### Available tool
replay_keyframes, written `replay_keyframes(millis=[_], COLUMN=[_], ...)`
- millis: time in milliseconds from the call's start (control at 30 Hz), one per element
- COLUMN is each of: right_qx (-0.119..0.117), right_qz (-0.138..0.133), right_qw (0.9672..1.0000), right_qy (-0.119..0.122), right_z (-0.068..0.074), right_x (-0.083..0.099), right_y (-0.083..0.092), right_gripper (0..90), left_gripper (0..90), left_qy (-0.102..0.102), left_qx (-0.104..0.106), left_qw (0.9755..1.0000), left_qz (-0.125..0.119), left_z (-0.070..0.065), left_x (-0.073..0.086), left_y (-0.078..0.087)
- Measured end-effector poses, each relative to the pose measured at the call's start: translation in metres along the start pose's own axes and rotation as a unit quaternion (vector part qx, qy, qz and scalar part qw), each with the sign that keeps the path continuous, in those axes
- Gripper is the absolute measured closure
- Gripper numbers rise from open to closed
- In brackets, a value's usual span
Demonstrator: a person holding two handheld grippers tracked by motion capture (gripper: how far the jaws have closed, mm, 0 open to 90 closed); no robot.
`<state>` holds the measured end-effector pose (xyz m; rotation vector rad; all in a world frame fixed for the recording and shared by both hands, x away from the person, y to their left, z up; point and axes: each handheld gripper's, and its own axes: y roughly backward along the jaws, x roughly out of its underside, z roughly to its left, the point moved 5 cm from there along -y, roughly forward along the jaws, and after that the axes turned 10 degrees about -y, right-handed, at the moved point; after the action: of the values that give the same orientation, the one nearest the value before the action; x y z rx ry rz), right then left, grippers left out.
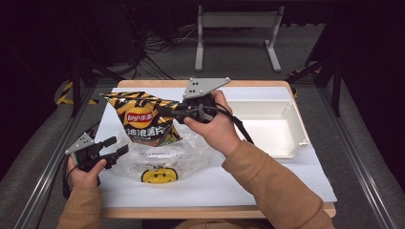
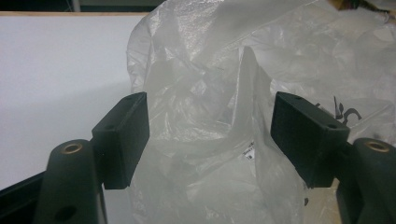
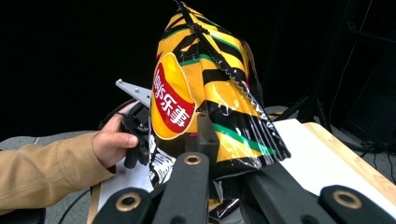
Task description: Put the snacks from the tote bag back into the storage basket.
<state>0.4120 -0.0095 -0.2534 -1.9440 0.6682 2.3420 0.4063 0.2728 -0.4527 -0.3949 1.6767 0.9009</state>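
Observation:
My right gripper (image 1: pixel 168 112) (image 3: pixel 211 140) is shut on the edge of a yellow-and-black striped chip bag (image 1: pixel 141 120) (image 3: pixel 205 79) with a red logo, and holds it raised above the table. Under it lies a crumpled clear plastic bag (image 1: pixel 165 155) (image 2: pixel 201 70) printed with a yellow smiley face (image 1: pixel 159 175). At that bag's left edge sits my left gripper (image 1: pixel 117 147) (image 2: pixel 210 135), jaws wide apart. Loose plastic lies between its pads (image 2: pixel 123 135) without being pinched. The right gripper view also has the left hand and its gripper (image 3: pixel 135 126) behind the chip bag.
A shallow white bin (image 1: pixel 292 143) stands at the right of the white-covered table (image 1: pixel 215 186). Wooden table edges run along the back and front. Black frame rails flank both sides, and a grey stand sits on the floor beyond.

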Motion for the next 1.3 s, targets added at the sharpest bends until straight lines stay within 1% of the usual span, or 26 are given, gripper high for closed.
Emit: replay_keyframes(millis=[267,300,467,600,733,900,933,967,1000,1133,1300], right_qx=[-0.001,-0.001,-0.013,-0.013,-0.009,-0.001,-0.001,0.005,0.005,0.015,0.028], right_qz=[-0.020,-0.020,-0.035,-0.036,-0.035,-0.032,-0.032,-0.031,-0.031,-0.029,-0.027], right_qw=[0.9998,0.9998,0.9993,0.9993,0.9993,0.9995,0.9995,0.9995,0.9995,0.9994,0.9992], right_qy=[-0.006,-0.006,-0.009,0.001,0.004,0.007,0.007,0.010,0.010,0.008,0.006], right_z=[-0.002,-0.002,0.002,0.005,0.005,0.000,0.000,-0.003,-0.003,-0.009,-0.016], right_x=[-0.012,-0.012,-0.018,-0.023,-0.024,-0.024,-0.024,-0.023,-0.023,-0.020,-0.017], right_y=[0.018,0.018,0.025,0.029,0.036,0.048,0.048,0.056,0.056,0.068,0.083], right_gripper=[90.0,90.0,90.0,90.0,90.0,90.0,90.0,90.0,90.0,90.0,90.0], left_gripper=[29.0,29.0,29.0,29.0,28.9,28.6,28.3,27.9,27.9,26.4,26.3], left_qy=[-0.002,-0.002,-0.004,-0.003,-0.004,-0.003,-0.003,-0.004,-0.006,-0.008,-0.012], left_qx=[0.001,0.001,0.003,0.003,0.002,0.002,0.002,0.001,0.000,-0.002,-0.001], left_qw=[1.0000,1.0000,1.0000,1.0000,1.0000,1.0000,1.0000,1.0000,1.0000,1.0000,0.9999], left_qz=[0.001,0.001,0.002,0.002,0.001,0.002,0.002,0.001,0.001,0.001,-0.001], left_z=[-0.001,-0.001,-0.001,-0.002,-0.001,-0.002,-0.002,-0.001,-0.001,-0.001,-0.002], left_x=[0.000,0.000,0.000,0.000,0.000,-0.001,-0.001,-0.001,-0.001,-0.002,-0.004], left_y=[-0.001,-0.001,-0.002,-0.001,-0.001,0.000,0.000,0.000,0.000,0.001,0.001])
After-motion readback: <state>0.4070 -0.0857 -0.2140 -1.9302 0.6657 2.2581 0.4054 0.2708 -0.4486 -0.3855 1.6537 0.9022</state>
